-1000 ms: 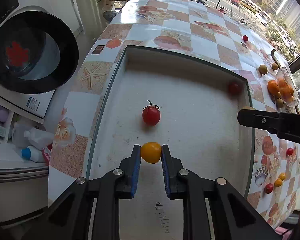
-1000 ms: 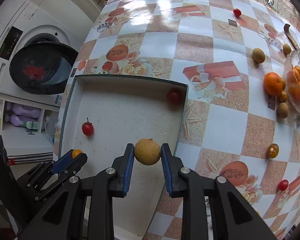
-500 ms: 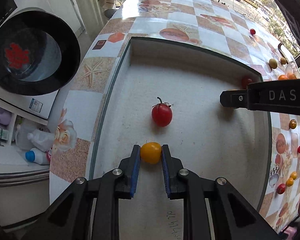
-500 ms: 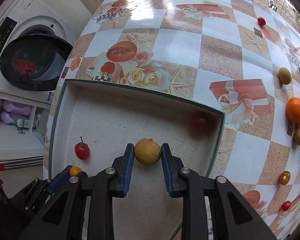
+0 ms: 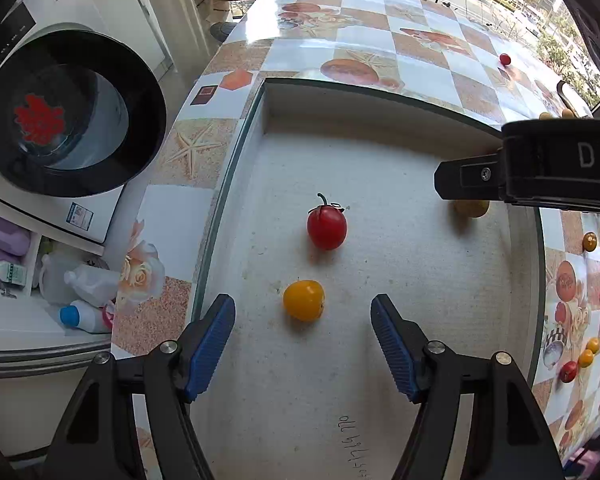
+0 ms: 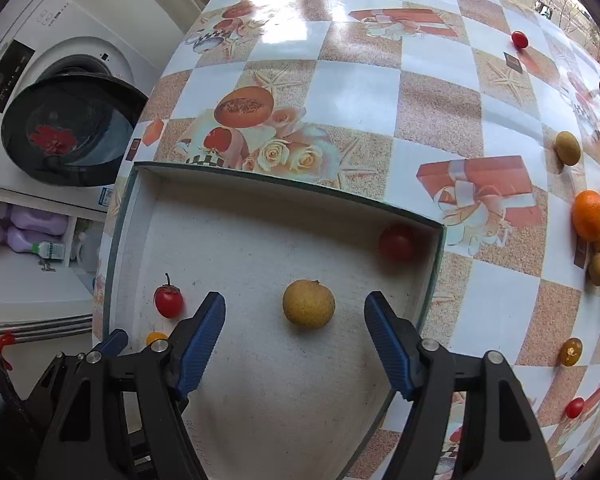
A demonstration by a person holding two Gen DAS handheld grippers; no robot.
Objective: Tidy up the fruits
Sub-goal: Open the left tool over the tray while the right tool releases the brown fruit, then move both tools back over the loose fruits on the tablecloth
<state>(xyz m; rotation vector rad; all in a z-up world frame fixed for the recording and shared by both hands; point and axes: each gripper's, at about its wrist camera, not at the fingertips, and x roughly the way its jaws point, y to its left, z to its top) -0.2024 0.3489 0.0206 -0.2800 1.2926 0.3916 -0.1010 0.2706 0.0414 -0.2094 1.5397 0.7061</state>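
A white shallow tray (image 5: 380,380) lies on the checkered table. My left gripper (image 5: 303,338) is open, with a yellow cherry tomato (image 5: 303,300) resting on the tray floor between its fingers. A red tomato with a stem (image 5: 326,226) lies just beyond it. My right gripper (image 6: 295,334) is open, with a tan longan-like fruit (image 6: 308,303) lying on the tray between its fingers. A second red tomato (image 6: 397,242) sits in the tray's far right corner. The right gripper's finger (image 5: 472,178) crosses the left wrist view, above the tan fruit (image 5: 471,208).
Loose fruits lie on the table right of the tray: an orange (image 6: 589,214), a kiwi-like fruit (image 6: 568,148), small tomatoes (image 6: 571,351). A far red tomato (image 6: 519,39) sits alone. A washing machine with its door open (image 6: 68,132) stands left, off the table edge.
Both grippers have opened. The yellow tomato and the tan fruit, held before, now rest on the tray floor. The right gripper has moved over the tray.
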